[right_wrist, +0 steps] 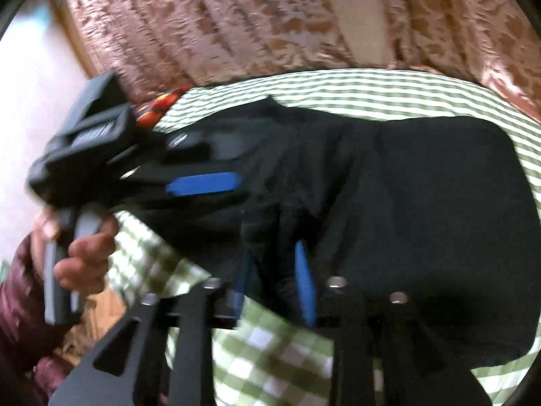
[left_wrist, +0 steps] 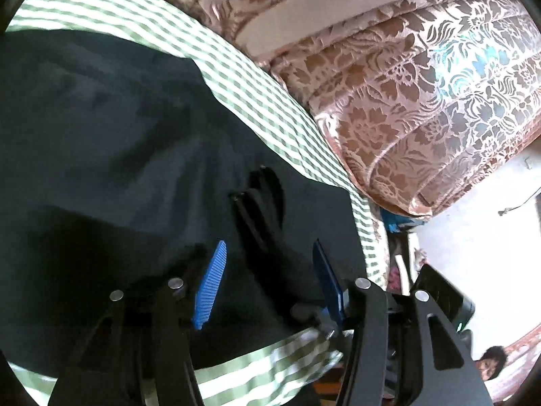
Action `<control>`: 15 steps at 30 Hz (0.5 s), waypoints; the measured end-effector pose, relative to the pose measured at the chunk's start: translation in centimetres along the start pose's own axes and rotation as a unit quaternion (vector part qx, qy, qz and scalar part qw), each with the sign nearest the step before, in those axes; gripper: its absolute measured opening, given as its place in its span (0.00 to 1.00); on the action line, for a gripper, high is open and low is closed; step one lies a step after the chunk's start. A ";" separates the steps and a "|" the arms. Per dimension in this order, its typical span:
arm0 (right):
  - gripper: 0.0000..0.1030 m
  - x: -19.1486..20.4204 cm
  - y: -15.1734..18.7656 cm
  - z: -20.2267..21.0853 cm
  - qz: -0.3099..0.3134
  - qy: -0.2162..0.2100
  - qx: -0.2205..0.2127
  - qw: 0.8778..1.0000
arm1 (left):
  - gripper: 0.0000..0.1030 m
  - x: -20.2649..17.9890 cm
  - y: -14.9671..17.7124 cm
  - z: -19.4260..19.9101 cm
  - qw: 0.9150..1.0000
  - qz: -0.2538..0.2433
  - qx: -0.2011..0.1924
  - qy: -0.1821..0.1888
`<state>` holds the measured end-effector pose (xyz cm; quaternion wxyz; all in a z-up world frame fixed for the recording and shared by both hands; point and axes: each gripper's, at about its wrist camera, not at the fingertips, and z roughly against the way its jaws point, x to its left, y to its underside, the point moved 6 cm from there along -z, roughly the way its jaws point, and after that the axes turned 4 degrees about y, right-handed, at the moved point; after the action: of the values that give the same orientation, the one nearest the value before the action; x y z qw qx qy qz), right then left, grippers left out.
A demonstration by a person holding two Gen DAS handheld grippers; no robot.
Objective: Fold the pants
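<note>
Left gripper (left_wrist: 268, 270), black frame w/ ribbed blue pads (left_wrist: 211, 284): jaws stand apart, roughly half spread, pads clear of each other. Dark fabric lies in the gap below them, but nothing's pinched between the pads. It hangs over the near right end of the dark navy-black pants (left_wrist: 118, 142). A folded black ridge (left_wrist: 260, 203) of the cloth runs away from the gap toward the far side.

Right gripper (right_wrist: 274, 280), same black build, blue pads (right_wrist: 304, 280): jaws only partly apart, narrower than the left's. A raised fold of the dark pants (right_wrist: 389, 186) sits in that gap; view's blurred, so can't tell if the pads press on it or just flank it.

In the right wrist view, the left gripper (right_wrist: 203, 182) shows at left, lying sideways over the left end of the pants, one blue pad facing the camera. A person's hand (right_wrist: 84, 257) grips its grey handle, dark red sleeve (right_wrist: 17, 304) behind.

Pants: spread flat-ish, wrinkled in the middle, on a green-and-white checked sheet (left_wrist: 263, 101) that covers the surface & shows on all sides of them (right_wrist: 270, 355). Far side, just beyond the sheet: pink-brown floral brocade cushions (left_wrist: 422, 94) w/ a plain pale band across. Same brocade backs the right wrist view (right_wrist: 203, 27).
</note>
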<state>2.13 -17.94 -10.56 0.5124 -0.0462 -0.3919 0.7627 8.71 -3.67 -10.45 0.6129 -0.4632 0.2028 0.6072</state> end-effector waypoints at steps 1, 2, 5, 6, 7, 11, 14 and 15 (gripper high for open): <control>0.35 0.3 -0.1 0.2 0.001 -0.011 0.001 1.000 | 0.63 -0.1 0.0 -0.6 1.000 0.008 0.010 0.009; 0.34 0.5 0.1 0.7 0.000 -0.020 0.001 1.000 | 0.64 -0.1 0.0 -1.1 1.000 0.017 0.018 0.014; 0.34 -0.7 0.5 2.9 -0.024 -0.026 -0.006 0.999 | 0.64 0.2 -0.2 -2.6 0.999 0.023 0.035 0.003; 0.34 -1.5 0.6 3.7 -0.037 -0.023 -0.012 0.999 | 0.64 0.4 -0.3 -3.0 0.999 0.025 0.040 -0.003; 0.34 -2.6 0.9 5.1 -0.056 -0.016 -0.020 0.998 | 0.64 0.5 -0.2 -3.5 0.998 0.027 0.048 -0.009; 0.34 -7.4 2.9 9.8 -0.126 0.031 -0.047 0.990 | 0.64 -0.1 -0.3 -4.6 0.998 0.015 0.052 -0.017; 0.25 -10.9 4.7 12.4 -0.173 0.084 -0.058 0.980 | 0.23 -1.1 -0.5 -5.9 0.997 -0.024 0.055 -0.042; 0.23 -11.8 5.3 12.9 -0.185 0.099 -0.056 0.976 | 0.14 -1.6 -0.7 -6.1 0.996 -0.051 0.047 -0.061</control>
<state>-2.39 -35.57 -9.04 0.6772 -0.0768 -0.3834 0.6233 10.99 -9.41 -11.87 0.6756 -0.4055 0.1695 0.5920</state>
